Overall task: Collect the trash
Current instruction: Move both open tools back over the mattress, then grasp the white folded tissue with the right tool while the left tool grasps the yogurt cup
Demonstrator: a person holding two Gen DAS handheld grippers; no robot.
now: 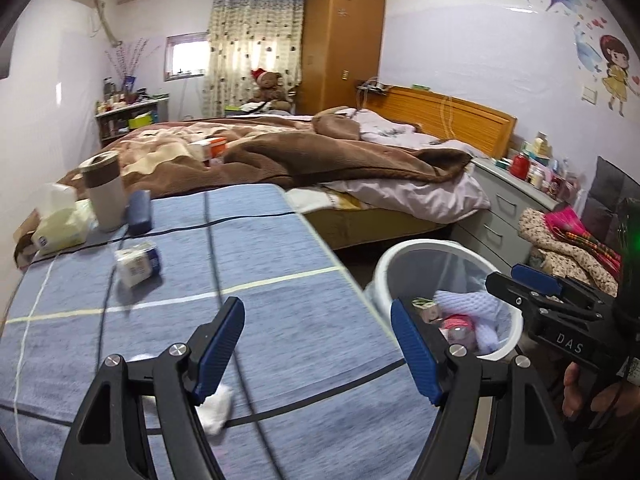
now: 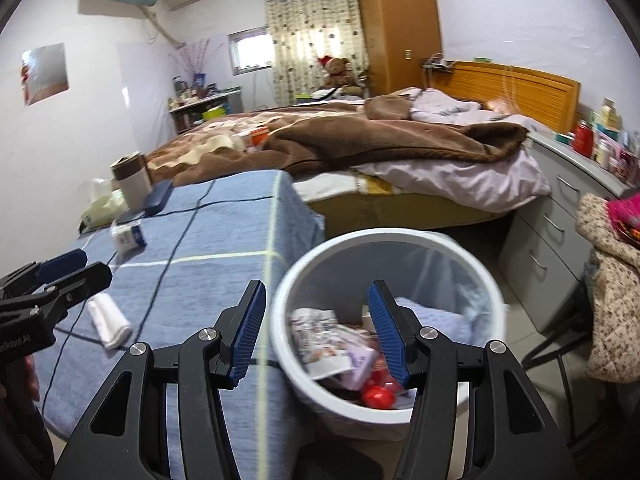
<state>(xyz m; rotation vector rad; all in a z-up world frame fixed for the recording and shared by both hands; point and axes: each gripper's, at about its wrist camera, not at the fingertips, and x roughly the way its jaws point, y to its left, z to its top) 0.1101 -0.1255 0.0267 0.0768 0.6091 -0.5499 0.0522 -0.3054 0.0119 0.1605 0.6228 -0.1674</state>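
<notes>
Over the bin (image 2: 384,240) my right gripper (image 2: 316,328) hangs with fingers released and empty, my left gripper (image 1: 318,346) likewise spread above the desk (image 1: 280,280); next, I judge, grasp the crumpled tissue (image 1: 218,408).

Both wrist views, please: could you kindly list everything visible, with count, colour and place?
trash bin: one, white, on the floor beside the table, holding wrappers
crumpled tissue: one, white, near table edge
small carton: one, white and blue, mid table
tissue pack: one, pale yellow, far left corner
cup: one, white with brown band, by the tissue pack
table: one, blue checked cloth
bed: one, brown blanket, behind
left claw: open, above the table edge
right claw: open, over the bin
</notes>
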